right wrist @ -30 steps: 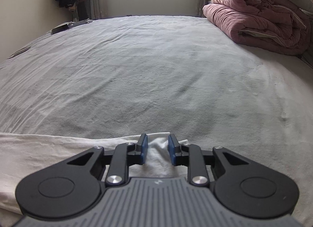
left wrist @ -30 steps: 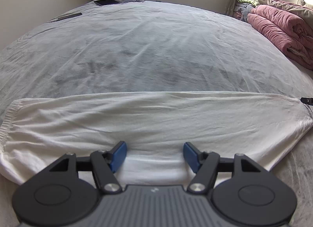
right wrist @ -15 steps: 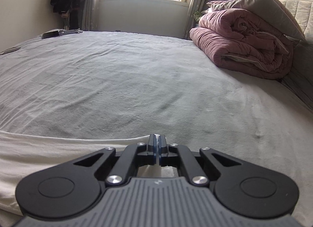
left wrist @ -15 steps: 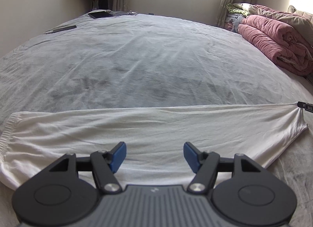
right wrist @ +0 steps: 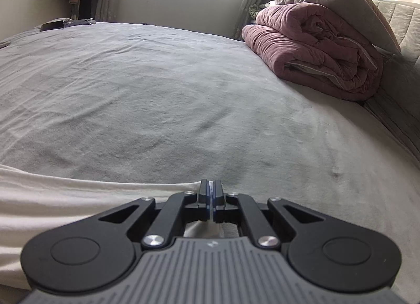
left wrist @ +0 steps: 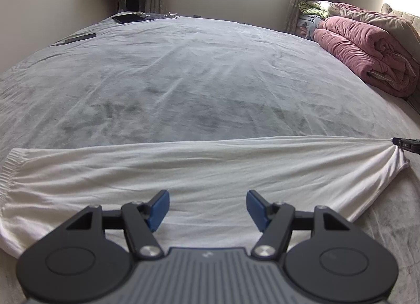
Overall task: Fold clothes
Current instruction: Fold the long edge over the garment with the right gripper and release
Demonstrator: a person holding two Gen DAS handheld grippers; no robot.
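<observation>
- The left gripper (left wrist: pixel 207 205) hangs low over the near part of the white garment (left wrist: pixel 199 172), its blue pads (left wrist: pixel 158 205) standing well apart with nothing between them but the cloth lying below.
- The garment lies flat along the near edge of the bed (left wrist: pixel 197 81), a long band running from a ribbed hem at the left to a bunched corner at the right.
- The right gripper (right wrist: pixel 210 199) has its jaws pressed together on that right corner, and the cloth fans into taut pleats toward the pinch.
- The fabric looks thin, light and limp: it likely follows any pull and sags wherever it is unsupported, so a firm pinch at an edge or corner suits it better than a grab in the middle.
- A sensible hold for the free claw seems to be the ribbed hem at the far left.
- Beyond, the grey bed cover is bare up to a rolled pink quilt (right wrist: pixel 315 49) at the far right corner.
</observation>
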